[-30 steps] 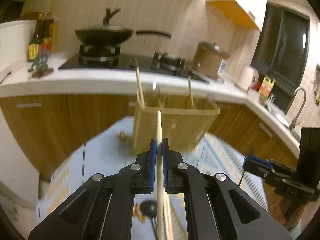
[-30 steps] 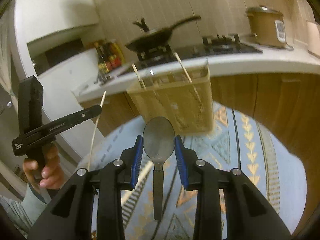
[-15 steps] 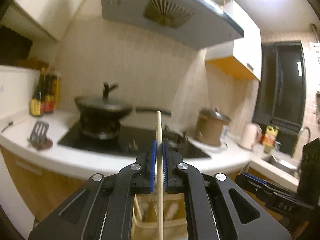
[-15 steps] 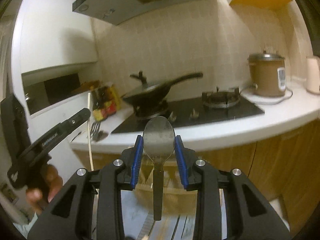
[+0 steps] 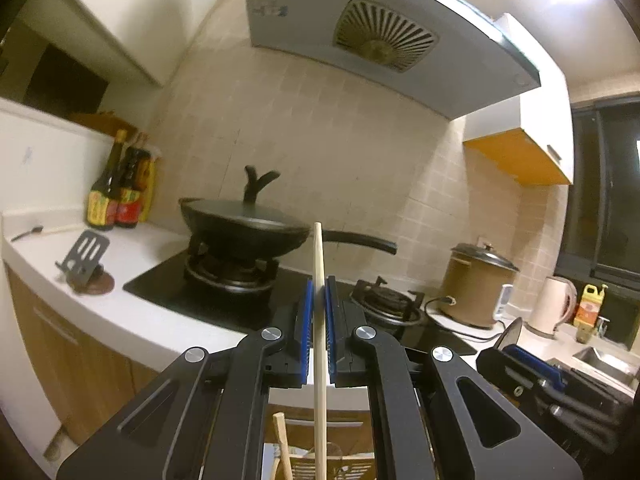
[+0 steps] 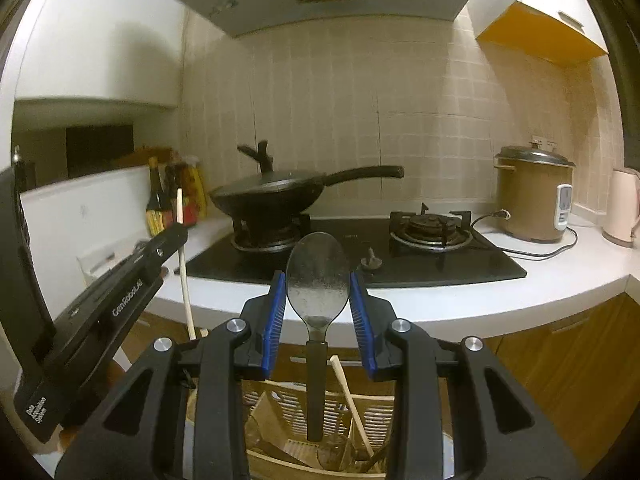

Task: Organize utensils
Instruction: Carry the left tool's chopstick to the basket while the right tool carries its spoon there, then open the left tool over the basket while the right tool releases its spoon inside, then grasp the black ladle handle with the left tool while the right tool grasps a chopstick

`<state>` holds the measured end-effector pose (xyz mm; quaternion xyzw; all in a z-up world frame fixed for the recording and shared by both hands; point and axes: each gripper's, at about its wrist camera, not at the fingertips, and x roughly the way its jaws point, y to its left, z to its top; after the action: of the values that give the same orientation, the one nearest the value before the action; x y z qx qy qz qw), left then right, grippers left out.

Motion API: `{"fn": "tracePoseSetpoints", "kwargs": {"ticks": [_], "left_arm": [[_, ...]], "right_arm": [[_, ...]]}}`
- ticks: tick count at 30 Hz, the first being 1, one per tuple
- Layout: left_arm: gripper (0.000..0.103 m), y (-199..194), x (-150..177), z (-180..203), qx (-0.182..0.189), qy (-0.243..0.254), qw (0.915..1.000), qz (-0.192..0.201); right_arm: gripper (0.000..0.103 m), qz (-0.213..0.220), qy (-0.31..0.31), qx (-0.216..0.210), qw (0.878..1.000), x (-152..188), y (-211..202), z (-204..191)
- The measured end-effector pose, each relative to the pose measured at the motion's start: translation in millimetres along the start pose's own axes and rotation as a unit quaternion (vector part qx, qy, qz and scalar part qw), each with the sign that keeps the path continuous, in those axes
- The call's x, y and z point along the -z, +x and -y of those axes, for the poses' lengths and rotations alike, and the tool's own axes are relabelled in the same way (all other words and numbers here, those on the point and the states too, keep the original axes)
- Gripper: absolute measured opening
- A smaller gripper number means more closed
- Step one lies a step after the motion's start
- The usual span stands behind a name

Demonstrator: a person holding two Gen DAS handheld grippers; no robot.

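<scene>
Above the utensil basket (image 6: 280, 404), left gripper (image 5: 318, 308) clamped on a chopstick (image 5: 319, 320), right gripper (image 6: 318, 304) gripping a spoon (image 6: 317, 280), basket contents perhaps more chopsticks.

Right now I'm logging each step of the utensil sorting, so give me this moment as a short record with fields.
left gripper: shut on a wooden chopstick, held upright
right gripper: shut on a spoon, bowl up, dark handle hanging down
utensil basket: below both grippers, already holds a wooden utensil
setting: white counter with a black stove and a wok
step: neither utensil in the basket yet
</scene>
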<state>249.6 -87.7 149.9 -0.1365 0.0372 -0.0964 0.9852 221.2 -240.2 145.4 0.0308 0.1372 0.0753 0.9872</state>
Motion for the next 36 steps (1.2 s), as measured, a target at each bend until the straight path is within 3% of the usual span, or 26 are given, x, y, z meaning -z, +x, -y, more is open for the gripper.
{"fn": "tracePoseSetpoints", "kwargs": {"ticks": [7,13,16,22,31,36], "left_arm": [[0.004,11,17,-8,-0.005,0.002,0.9998,-0.02],[0.005,4,21,-20,0.016,-0.003,0.9982,-0.058],[0.016,-7,17,-28,0.028,-0.008,0.9969,-0.073],[0.024,-38,3,-49,0.059,-0.028,0.9912,-0.115],[0.026,-84,-5,-71,0.093,-0.018,0.9655,-0.243],[0.031,-96,15,-77,0.087,0.004,0.9431,-0.321]], "right_arm": [[0.029,-0.023,0.005,-0.002,1.0,21,17,4],[0.03,-0.053,0.013,-0.023,0.998,30,16,3],[0.03,-0.07,0.008,-0.026,0.997,33,9,-1],[0.038,-0.103,0.031,-0.037,0.994,37,-20,-1],[0.038,-0.171,0.091,-0.056,0.979,57,-71,-5],[0.038,-0.225,0.105,-0.054,0.967,79,-83,-16]]}}
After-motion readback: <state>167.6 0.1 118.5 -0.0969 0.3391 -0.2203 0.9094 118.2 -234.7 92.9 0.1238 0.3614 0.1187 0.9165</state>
